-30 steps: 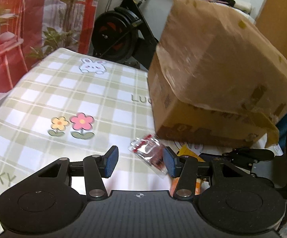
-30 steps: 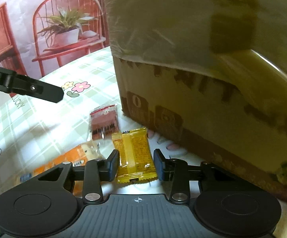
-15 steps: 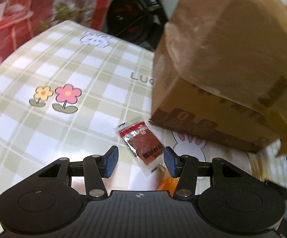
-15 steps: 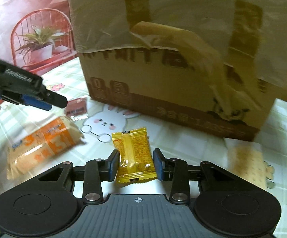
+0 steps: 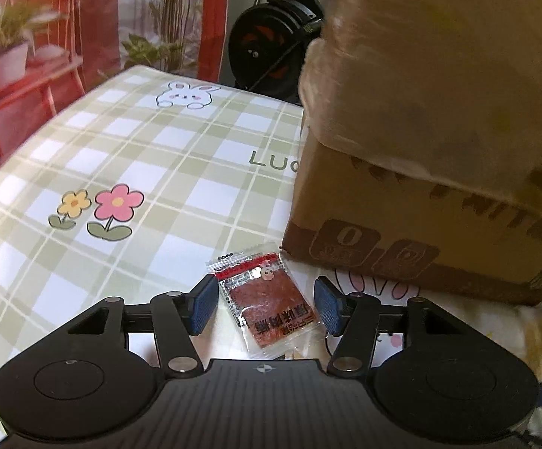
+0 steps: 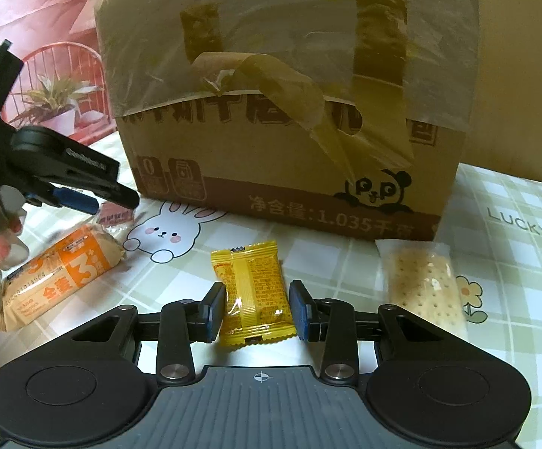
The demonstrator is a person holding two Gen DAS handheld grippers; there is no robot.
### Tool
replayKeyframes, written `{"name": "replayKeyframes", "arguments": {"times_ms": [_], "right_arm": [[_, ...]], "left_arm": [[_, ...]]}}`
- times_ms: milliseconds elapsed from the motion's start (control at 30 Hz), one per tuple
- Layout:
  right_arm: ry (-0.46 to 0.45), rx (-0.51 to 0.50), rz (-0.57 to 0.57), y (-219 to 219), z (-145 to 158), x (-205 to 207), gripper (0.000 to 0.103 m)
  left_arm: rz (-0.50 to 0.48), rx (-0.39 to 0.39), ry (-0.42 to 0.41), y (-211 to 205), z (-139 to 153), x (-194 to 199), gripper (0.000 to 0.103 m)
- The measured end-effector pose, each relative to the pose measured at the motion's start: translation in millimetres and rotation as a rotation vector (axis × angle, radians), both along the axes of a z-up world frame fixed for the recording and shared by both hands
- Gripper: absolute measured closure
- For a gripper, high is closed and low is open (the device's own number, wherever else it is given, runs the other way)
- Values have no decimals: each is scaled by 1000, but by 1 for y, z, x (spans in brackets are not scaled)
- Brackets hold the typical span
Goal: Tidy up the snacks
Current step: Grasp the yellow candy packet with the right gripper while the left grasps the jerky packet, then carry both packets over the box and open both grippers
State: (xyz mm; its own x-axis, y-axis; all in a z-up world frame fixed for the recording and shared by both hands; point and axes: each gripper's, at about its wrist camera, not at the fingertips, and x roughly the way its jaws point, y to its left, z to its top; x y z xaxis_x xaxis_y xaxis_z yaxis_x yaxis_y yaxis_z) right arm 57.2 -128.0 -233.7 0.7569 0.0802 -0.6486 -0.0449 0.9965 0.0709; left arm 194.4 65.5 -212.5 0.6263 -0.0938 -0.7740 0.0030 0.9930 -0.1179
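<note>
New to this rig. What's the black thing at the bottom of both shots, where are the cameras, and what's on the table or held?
There is no robot. A person holds a black two-finger gripper in each hand, and each has a fisheye camera looking along its fingers. In the left wrist view, the left gripper is open. Its jaws have just been opening, either side of a clear red-topped snack packet lying on the green checked tablecloth. In the right wrist view, the right gripper is shut on a yellow foil snack packet. An orange bread packet, a clear cracker packet and a taped brown cardboard box are also there.
</note>
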Motion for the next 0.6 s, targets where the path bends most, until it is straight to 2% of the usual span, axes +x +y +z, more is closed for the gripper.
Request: {"name": "replayKeyframes", "arguments": {"times_ms": [100,167,400,600], "right_arm": [[-3,8,0,-1,0,-1,69],[-5,12,-1,-2,0,-3,69],[-10,21,-2,-4,-1,-4,69],[-17,24,-19,-4,2,-8,69]], "left_arm": [[-21,63,-14,-6,0,-4,47],[-39,66,-24,-6,0,-8,53],[-74,-8,-27,14,4,-22,74],[-109,-39,-51,20,8,-34,77]]}}
